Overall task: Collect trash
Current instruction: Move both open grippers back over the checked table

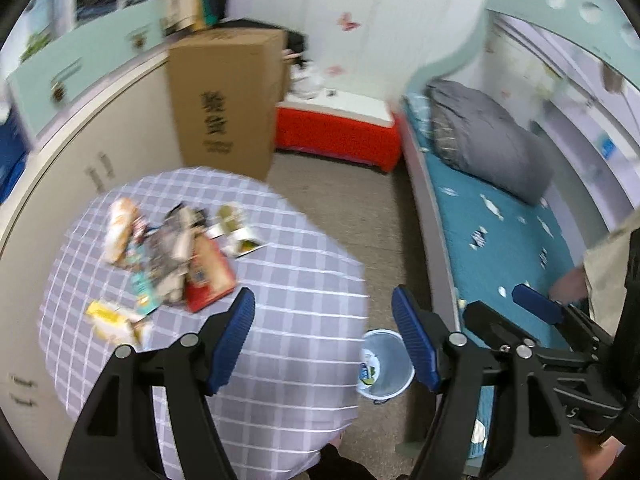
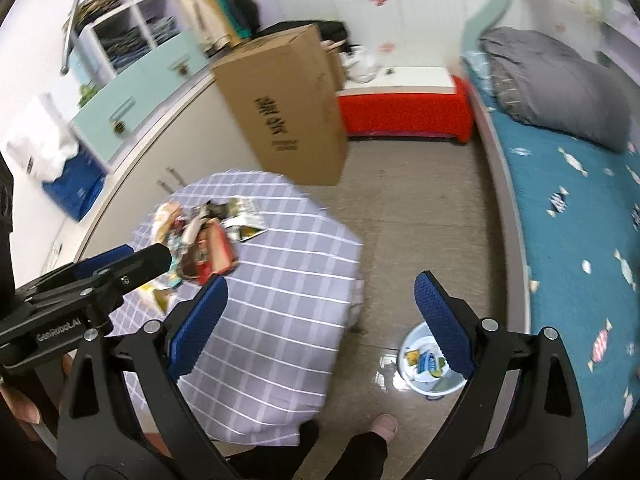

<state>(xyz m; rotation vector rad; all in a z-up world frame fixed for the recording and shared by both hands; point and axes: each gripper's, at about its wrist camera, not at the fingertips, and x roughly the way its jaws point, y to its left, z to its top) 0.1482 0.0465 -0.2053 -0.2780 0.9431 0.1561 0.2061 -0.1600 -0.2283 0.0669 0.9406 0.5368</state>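
Bed [image 1: 500,216] first, with its teal sheet and a grey pillow [image 1: 484,140], running along the right side of both views. At its head stands a low red bench [image 1: 340,136], and beside that a tall brown box [image 1: 228,100] on the floor [image 1: 360,220]. Cabinets [image 1: 100,152] line the left wall, with shelves [image 2: 128,28] above them in the right wrist view.

Below me is the round counter [image 1: 280,320], draped in a lilac check cloth. The trash [image 1: 172,256] lies on its far left part: a loose heap of wrappers, with a red packet [image 1: 208,280] at the near edge of the heap and a yellow one [image 1: 108,320] a little apart toward me.

A pale bin [image 1: 384,364] sits on the floor between the counter and the bed, with a few wrappers already inside it.

My left tongs [image 1: 324,336] hang above the counter's right edge, apart, with nothing between them. My right tongs [image 2: 320,320] hang over the counter edge and floor, also apart and empty. Each pair shows at the edge of the other's view. The pictures are blurred.
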